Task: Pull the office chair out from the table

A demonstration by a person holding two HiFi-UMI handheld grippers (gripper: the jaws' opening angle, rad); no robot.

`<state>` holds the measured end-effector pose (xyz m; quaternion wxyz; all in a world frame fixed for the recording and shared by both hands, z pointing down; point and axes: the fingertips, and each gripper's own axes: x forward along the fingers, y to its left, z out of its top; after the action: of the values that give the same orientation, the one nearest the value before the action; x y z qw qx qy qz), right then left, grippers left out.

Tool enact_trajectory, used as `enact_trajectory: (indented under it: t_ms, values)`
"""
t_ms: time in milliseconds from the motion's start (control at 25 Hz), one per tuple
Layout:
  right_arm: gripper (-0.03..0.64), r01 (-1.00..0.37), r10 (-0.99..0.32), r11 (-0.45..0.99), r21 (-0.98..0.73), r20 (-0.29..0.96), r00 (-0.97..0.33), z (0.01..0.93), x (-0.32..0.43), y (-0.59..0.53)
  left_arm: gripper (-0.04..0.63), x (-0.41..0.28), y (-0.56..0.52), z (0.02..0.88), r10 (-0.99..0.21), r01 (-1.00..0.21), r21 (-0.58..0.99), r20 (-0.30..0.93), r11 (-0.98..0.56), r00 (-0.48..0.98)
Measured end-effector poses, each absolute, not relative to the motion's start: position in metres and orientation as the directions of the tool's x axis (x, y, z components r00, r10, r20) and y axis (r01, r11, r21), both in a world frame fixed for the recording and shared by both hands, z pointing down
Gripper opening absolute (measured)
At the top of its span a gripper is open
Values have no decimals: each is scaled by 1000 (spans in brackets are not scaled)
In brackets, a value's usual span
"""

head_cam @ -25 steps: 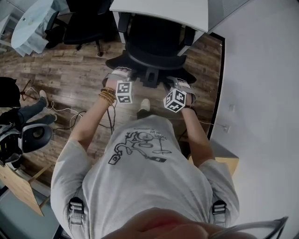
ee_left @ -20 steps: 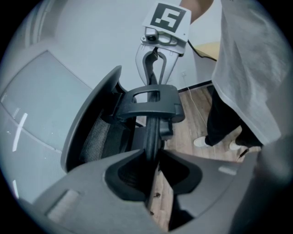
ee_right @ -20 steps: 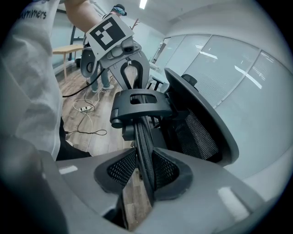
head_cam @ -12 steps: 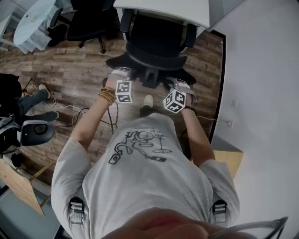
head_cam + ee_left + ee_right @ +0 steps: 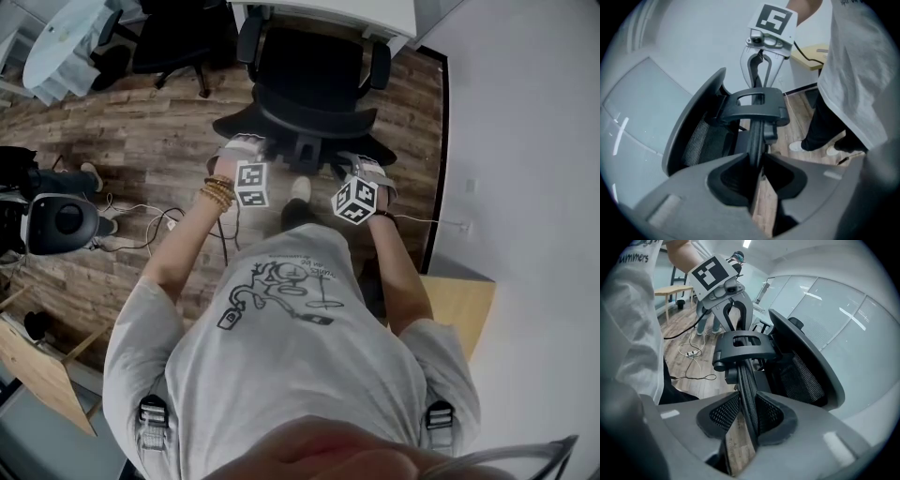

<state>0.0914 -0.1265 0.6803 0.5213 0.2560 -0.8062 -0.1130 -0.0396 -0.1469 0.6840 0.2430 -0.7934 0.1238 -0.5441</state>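
Bare floor (image 5: pixel 141 150) lies open left of the office chair (image 5: pixel 314 84); the wall (image 5: pixel 525 187) crowds its right, cables (image 5: pixel 141 214) possibly underfoot.

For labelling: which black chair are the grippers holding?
The middle chair by the white desk: left gripper and right gripper clamp its back. The other chair stands untouched, upper left.

Chairs, two: one chair (image 5: pixel 309 89) at the white table (image 5: pixel 328 11), a second chair (image 5: pixel 173 42) to its left. Tables, four (with the round table (image 5: pixel 61 47), a wooden table (image 5: pixel 459 305) and a second wooden table (image 5: pixel 37 375)). Grippers, two: left gripper (image 5: pixel 758 168), right gripper (image 5: pixel 746 420). Cubes, two: left cube (image 5: pixel 251 184), right cube (image 5: pixel 355 201). People, two: the wearer (image 5: pixel 281 347) and a bystander (image 5: pixel 56 178).
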Motion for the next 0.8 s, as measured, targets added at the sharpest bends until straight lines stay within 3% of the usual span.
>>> enact_trajectory:
  t_ms: [800]
  values:
    - [118, -324, -558, 823, 467, 772, -304, 691, 64, 40, 103, -67, 16, 694, -444, 74, -510, 805, -857, 393]
